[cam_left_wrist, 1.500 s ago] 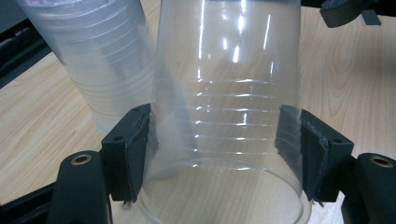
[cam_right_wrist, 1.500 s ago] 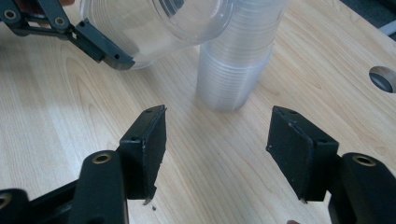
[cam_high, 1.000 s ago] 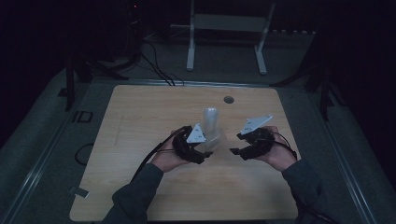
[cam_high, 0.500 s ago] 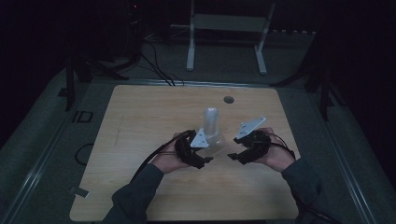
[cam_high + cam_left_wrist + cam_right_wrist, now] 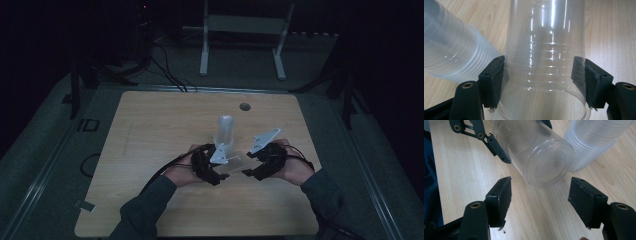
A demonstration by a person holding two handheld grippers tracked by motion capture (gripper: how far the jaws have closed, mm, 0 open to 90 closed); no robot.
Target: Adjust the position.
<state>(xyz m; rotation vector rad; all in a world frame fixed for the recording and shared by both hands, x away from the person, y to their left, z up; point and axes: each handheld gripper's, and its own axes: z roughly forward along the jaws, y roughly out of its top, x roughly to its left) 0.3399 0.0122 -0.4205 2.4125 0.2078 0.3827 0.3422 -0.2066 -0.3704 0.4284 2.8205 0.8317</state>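
Observation:
My left gripper [image 5: 540, 72] is shut on a clear plastic cup [image 5: 544, 57], its pads pressing on both sides near the rim. The cup [image 5: 239, 161] lies tilted above the table, and its base [image 5: 546, 163] points at my right gripper [image 5: 540, 195]. That gripper's jaws have just been opening. They stand apart just short of the cup's base with nothing between them. A stack of clear cups [image 5: 225, 131] stands upright on the wooden table [image 5: 150, 125] just behind the hands. In the high view the left gripper [image 5: 220, 175] and the right gripper [image 5: 250, 170] face each other.
A small round grommet [image 5: 244, 106] sits near the table's far edge. Black cables trail from both grippers over the front of the table. A white metal frame [image 5: 245, 40] stands on the floor beyond it.
The two grippers have drawn slightly closer together and a little toward the front edge. The stack of cups has not moved.

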